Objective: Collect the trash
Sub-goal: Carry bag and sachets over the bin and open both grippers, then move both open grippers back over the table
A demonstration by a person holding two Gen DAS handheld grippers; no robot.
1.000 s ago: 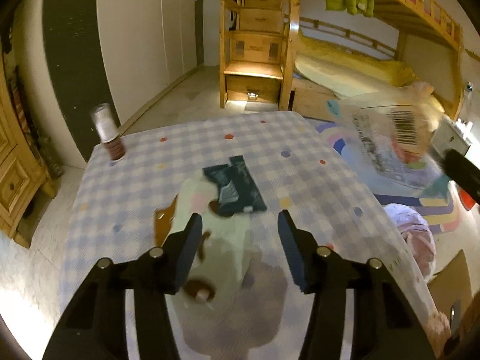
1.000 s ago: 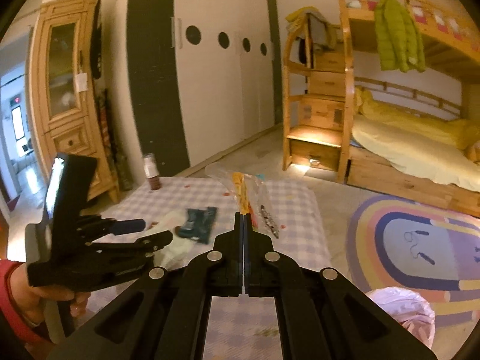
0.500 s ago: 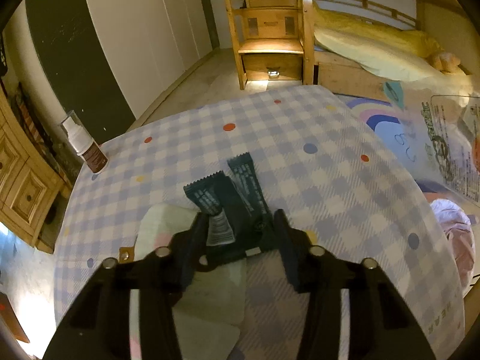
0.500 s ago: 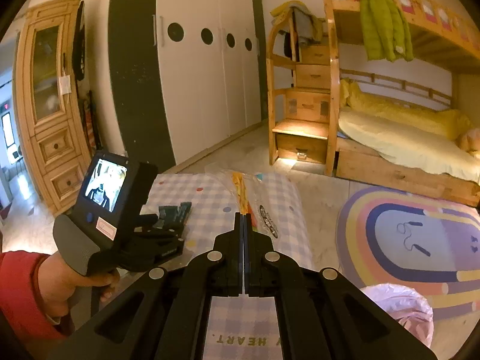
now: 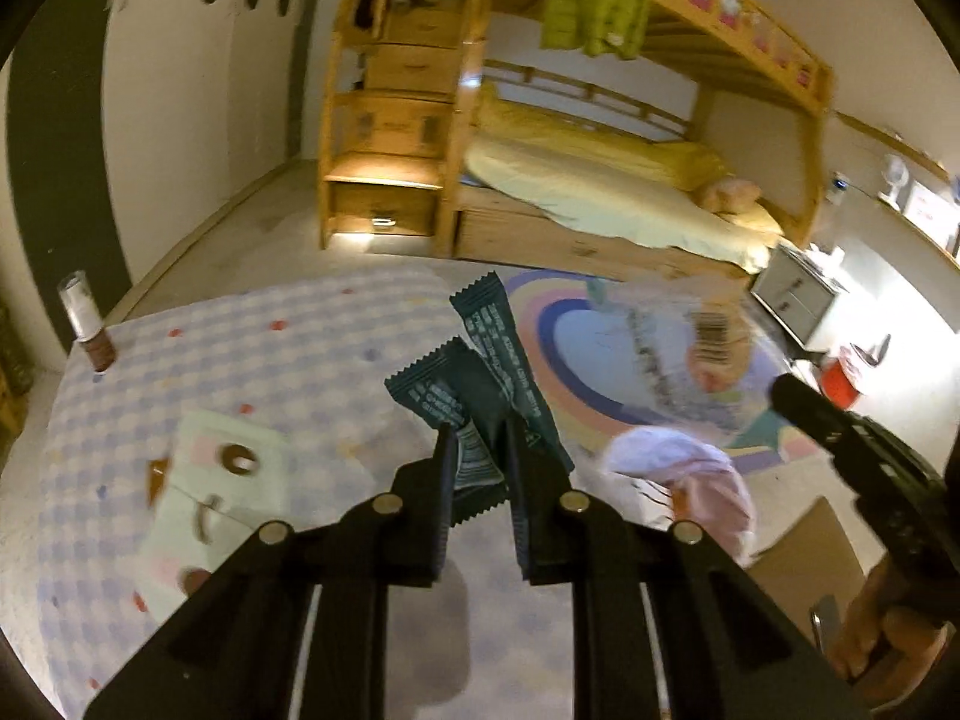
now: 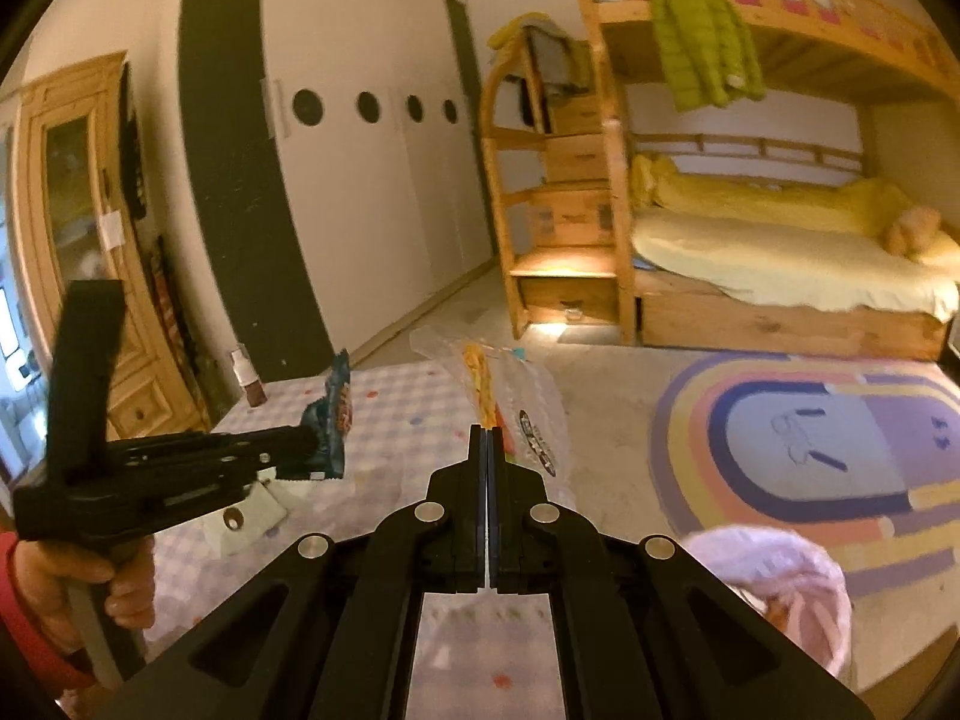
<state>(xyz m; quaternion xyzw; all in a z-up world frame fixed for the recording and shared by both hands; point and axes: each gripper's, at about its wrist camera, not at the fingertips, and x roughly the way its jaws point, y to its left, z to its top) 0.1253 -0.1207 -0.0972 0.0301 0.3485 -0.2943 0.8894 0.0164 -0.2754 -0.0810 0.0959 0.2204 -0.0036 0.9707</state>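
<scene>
Left gripper, jaws just closed, pinching dark teal snack wrappers lifted clear of the checked worktop. Right gripper pressed together on a clear plastic wrapper (barcode printed), held above the worktop's edge.

Your left wrist camera rides close behind its own fingers, tilted down over checked table, bunk bed at 12 o'clock. Your right wrist camera looks flatter, same table at 10 o'clock. Both views share bed, rug, table's far edge.
</scene>
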